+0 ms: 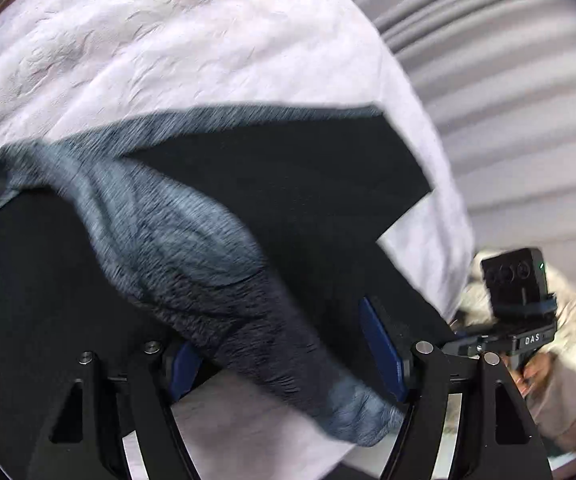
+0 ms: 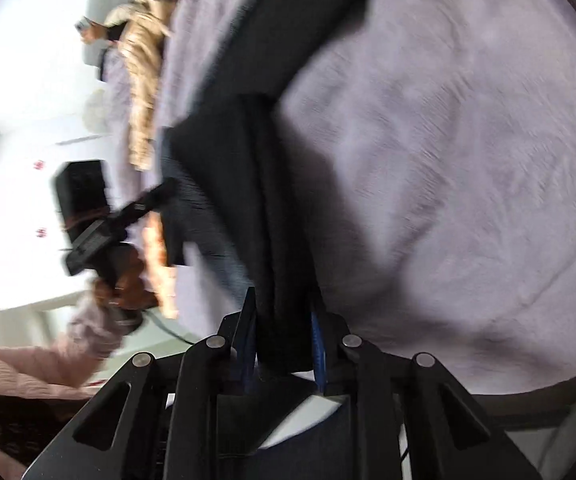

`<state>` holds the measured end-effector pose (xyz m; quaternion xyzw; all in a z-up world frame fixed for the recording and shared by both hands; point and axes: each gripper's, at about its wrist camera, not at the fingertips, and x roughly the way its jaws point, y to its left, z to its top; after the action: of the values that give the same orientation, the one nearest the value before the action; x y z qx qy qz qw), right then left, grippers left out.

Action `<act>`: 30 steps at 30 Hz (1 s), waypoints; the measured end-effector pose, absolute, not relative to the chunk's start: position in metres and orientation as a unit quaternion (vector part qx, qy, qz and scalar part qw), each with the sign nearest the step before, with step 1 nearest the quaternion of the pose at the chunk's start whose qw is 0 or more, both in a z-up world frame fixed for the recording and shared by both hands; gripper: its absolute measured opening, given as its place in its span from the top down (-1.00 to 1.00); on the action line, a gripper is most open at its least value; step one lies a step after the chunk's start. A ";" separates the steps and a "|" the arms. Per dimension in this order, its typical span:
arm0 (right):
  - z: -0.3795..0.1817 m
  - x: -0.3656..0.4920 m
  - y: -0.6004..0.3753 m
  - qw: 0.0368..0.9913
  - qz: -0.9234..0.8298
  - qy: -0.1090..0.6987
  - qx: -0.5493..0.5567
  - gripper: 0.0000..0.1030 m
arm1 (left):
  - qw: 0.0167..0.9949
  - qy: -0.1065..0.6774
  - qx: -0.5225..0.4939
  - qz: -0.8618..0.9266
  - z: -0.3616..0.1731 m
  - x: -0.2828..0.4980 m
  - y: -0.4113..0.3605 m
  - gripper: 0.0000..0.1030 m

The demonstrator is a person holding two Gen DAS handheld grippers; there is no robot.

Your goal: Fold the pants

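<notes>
Dark pants (image 1: 288, 168) lie partly spread on a pale lilac bedspread (image 1: 167, 40). A bunched grey-blue fold of them runs between the blue pads of my left gripper (image 1: 283, 344) and hangs clear of the bed, so the gripper is shut on the pants. In the right wrist view the pants (image 2: 223, 168) stretch away as a dark band. My right gripper (image 2: 281, 308) is shut on a narrow, doubled edge of them, with the pads close together. The pictures are blurred by motion.
The bedspread (image 2: 448, 160) fills the right of the right wrist view. A tan patterned cloth (image 2: 143, 80) lies along the bed's far side. A hand in a pink sleeve (image 2: 123, 280) holds the other gripper. Grey pleated fabric (image 1: 488, 60) hangs beyond the bed.
</notes>
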<state>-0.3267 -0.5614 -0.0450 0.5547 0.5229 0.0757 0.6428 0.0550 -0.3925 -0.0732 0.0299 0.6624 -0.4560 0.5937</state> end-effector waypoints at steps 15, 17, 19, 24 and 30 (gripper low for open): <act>-0.024 -0.307 -0.744 0.666 -0.112 0.301 0.674 0.46 | 0.700 0.588 0.038 -0.403 -0.013 0.135 -0.482 -0.43; -0.004 -0.308 -0.739 0.701 -0.113 0.321 0.627 0.46 | 0.718 0.577 0.079 -0.382 -0.013 0.129 -0.455 -0.61; 0.004 -0.311 -0.724 0.711 -0.094 0.334 0.611 0.29 | 0.725 0.582 0.108 -0.352 -0.025 0.119 -0.428 -0.61; -0.026 -0.281 -0.676 0.704 -0.083 0.390 0.588 -0.05 | 0.730 0.619 0.129 -0.258 -0.068 0.095 -0.360 -0.61; -0.074 -0.237 -0.652 0.667 -0.087 0.408 0.617 0.85 | 0.731 0.637 0.118 -0.217 -0.081 0.089 -0.326 -0.61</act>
<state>-0.2375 -0.6520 -0.0737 0.6169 0.4081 -0.0872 0.6673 0.0885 -0.3259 -0.0807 0.1176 0.6366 -0.2170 0.7306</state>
